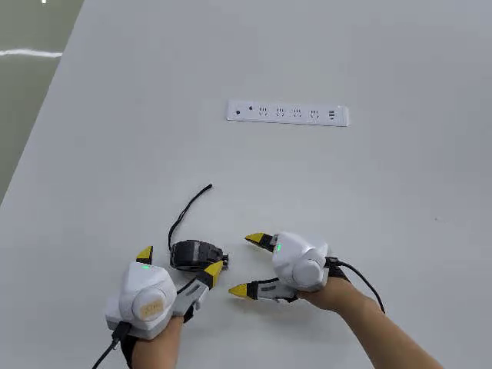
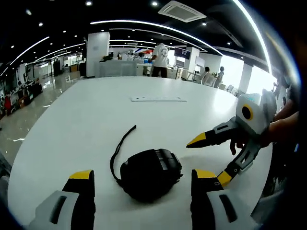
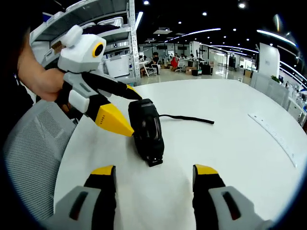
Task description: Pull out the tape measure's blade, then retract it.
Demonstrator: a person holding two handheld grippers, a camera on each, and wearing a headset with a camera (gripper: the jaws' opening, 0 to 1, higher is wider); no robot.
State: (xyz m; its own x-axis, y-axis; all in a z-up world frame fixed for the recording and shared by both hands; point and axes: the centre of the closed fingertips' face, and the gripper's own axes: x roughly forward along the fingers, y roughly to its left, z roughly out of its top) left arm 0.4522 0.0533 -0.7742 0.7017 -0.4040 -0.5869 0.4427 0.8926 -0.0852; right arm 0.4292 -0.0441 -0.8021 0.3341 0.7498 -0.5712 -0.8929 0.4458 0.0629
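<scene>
Yellow tips cap the fingers of both grippers. Both pairs of fingers stand wide apart and hold nothing. In the right gripper view a grey mesh chair stands at the table's round near edge, behind the left gripper.

The tape measure, a small black case, lies flat on the white table in the gap between the left fingers. In the left gripper view some bare table shows between the case and each finger. In the right gripper view one yellow tip of the left gripper sits right up against the side of the case. I cannot tell if it touches.

The right gripper is just beside the left one, and its fingers point across at the case. The case lies a little way past those fingertips, lined up with the gap between them. A strip of bare table lies in between.

A thin black strap runs from the case away from the left fingers. It lies loose and curved on the table. Past its end the table is wide and open.

Well beyond both pairs of fingers a long white power strip lies flat. The table's side edge is far off to the left of the left fingers, and a green floor shows past it.
</scene>
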